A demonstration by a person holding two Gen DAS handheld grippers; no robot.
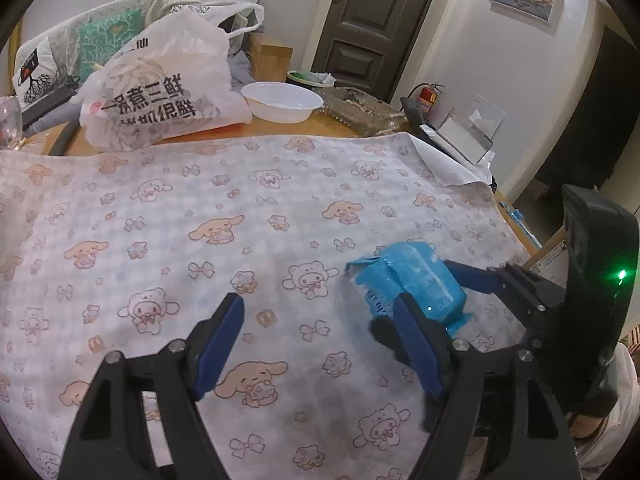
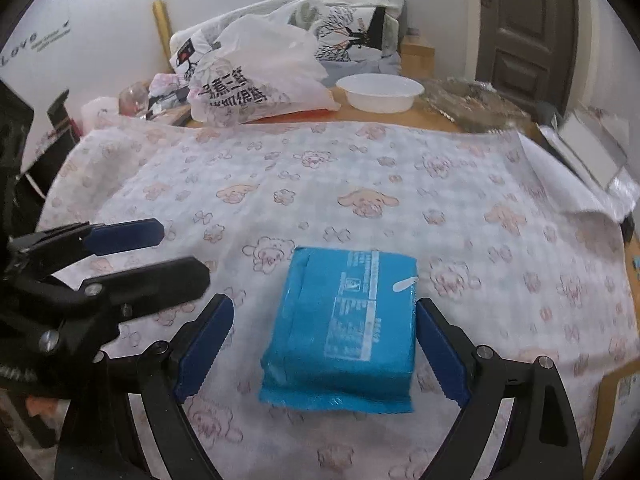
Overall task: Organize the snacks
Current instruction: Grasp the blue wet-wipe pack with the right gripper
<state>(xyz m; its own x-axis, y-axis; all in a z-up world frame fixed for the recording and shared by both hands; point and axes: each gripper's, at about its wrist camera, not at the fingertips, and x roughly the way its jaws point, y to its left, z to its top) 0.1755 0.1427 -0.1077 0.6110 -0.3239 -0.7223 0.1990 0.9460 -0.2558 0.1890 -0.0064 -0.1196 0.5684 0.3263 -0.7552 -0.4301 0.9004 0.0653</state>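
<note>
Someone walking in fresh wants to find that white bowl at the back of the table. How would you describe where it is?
Start from the cartoon-print cloth covering most of the table, and look past its far edge to the bare wood. There, just right of the big white plastic bag with black lettering, sits the white bowl. It is the only round, open, plain white dish; a clear glass tray lies on its other side.

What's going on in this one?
A person with a gripper in each hand is sorting snacks on a table covered by a cartoon-print cloth. The right gripper is open around a blue snack packet lying on the cloth; its pads do not seem to press on it. The left gripper is open and empty beside it. A white plastic bag and a white bowl sit farther back.
</note>
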